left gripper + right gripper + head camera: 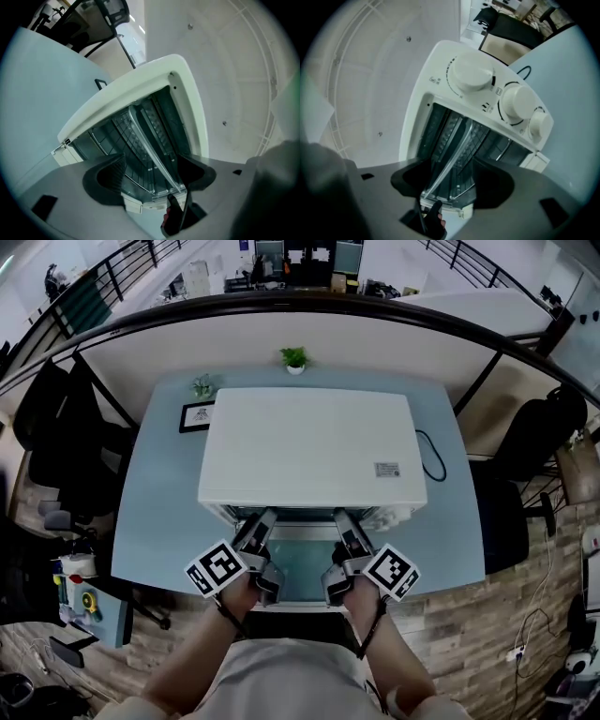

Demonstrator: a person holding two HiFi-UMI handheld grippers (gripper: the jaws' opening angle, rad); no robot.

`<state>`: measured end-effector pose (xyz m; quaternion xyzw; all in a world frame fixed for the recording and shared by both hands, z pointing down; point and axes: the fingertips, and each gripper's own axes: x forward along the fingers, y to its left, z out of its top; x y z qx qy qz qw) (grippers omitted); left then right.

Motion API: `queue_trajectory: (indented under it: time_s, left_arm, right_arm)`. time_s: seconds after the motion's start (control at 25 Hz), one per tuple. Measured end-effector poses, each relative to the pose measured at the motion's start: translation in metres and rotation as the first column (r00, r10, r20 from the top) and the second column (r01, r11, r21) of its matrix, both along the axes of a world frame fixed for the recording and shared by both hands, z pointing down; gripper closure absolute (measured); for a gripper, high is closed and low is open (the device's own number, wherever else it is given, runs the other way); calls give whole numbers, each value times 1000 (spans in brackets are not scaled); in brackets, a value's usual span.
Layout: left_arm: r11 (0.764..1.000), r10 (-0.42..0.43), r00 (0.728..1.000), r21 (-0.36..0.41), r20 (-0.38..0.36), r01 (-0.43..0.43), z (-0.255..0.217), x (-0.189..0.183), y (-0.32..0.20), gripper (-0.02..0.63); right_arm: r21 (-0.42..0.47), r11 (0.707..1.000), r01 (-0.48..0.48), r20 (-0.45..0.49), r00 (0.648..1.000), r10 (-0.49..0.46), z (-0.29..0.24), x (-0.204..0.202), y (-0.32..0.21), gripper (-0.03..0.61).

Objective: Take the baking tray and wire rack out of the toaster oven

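Observation:
A white toaster oven (309, 442) stands on a light blue table (159, 512) with its glass door (302, 566) folded down toward me. Inside, the wire rack (123, 127) and the metal rim of the baking tray (151, 151) show, tilted in both gripper views. My left gripper (266, 517) (150, 176) is at the opening's left, jaws open, with the tray rim passing between them untouched. At the right of the opening my right gripper (343, 519) (454, 183) is also open, and the tray rim (450, 161) runs between its jaws. In the head view the oven's top hides the inside.
Three white knobs (518, 103) sit on the oven's right front panel. Behind the oven are a small potted plant (294, 358), a second plant (202, 385) and a picture frame (196, 415). A black cable (433, 457) runs off to the right. Chairs flank the table.

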<state>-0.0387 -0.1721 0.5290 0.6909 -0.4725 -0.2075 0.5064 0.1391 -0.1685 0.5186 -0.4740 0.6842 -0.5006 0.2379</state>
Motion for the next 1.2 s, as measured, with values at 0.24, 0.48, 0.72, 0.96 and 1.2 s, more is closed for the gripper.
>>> queue_trajectory:
  time_s: [0.24, 0.48, 0.72, 0.96, 1.2]
  left_arm:
    - [999, -24, 996, 21, -91, 26, 12, -1, -22, 281]
    - [997, -53, 991, 47, -126, 59, 17, -7, -45, 307]
    - [992, -99, 976, 60, -192, 113, 20, -11, -63, 365]
    - [988, -91, 974, 104, -209, 115, 10, -8, -69, 485]
    - [992, -78, 962, 71, -262, 100, 8, -5, -61, 505]
  right_arm:
    - [38, 998, -51, 67, 997, 48, 11, 0, -20, 330]
    - [19, 995, -95, 115, 989, 92, 25, 1, -37, 345]
    - [8, 991, -136, 178, 975, 132, 30, 3, -52, 372]
    - [28, 990, -140, 190, 973, 132, 23, 2, -64, 465]
    - [9, 992, -130, 219, 968, 125, 22, 1, -57, 474]
